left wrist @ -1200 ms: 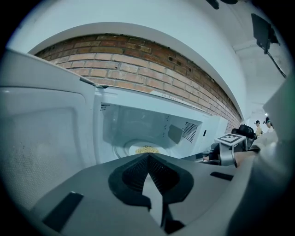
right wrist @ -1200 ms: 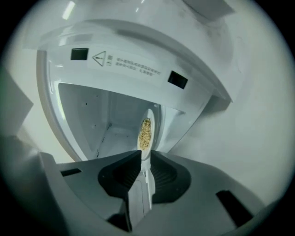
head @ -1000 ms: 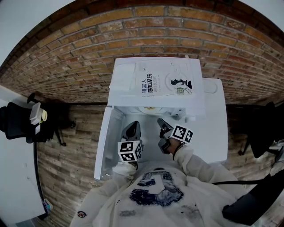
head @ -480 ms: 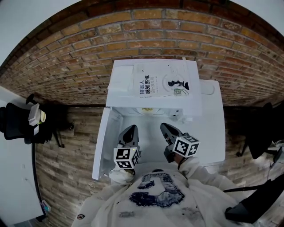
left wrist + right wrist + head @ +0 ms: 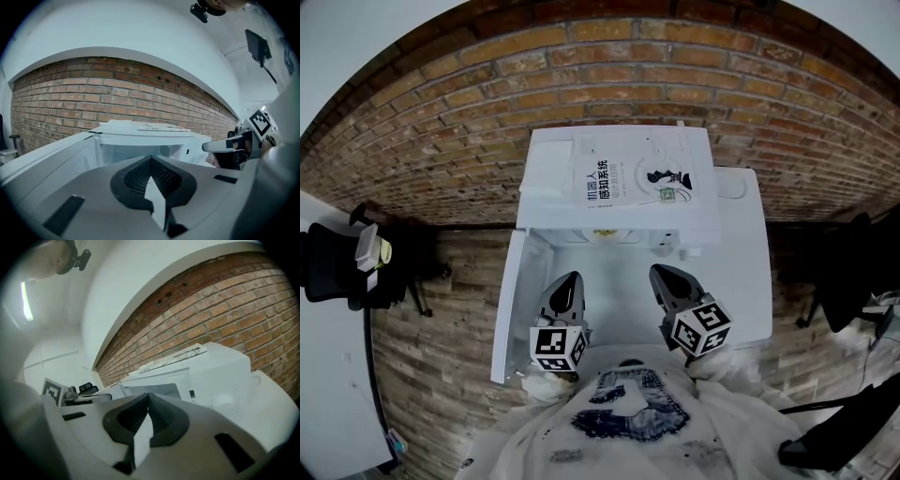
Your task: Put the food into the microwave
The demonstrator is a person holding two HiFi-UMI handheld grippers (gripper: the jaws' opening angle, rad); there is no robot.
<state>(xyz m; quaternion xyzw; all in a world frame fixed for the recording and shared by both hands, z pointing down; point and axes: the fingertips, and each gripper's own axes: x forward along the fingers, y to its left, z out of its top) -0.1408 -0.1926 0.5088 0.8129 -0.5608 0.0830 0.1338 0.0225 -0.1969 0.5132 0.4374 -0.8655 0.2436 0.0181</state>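
— Now, where is the food shown, and how are the grippers set?

— Presumably the food (image 5: 602, 233) is the small, pale yellowish shape seen ahead of both grippers, just inside the open microwave (image 5: 220, 366). It is too small for detail. The left gripper (image 5: 567, 278) and right gripper (image 5: 662, 272) are held closed, with nothing between the jaws.

— How should it be handled?

— A stiff, breakable dish is assumed. It would be gripped at the rim and kept level.

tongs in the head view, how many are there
2. The left tongs sit before the open microwave, near its door; the right tongs are beside them. Both are shut and hold nothing.
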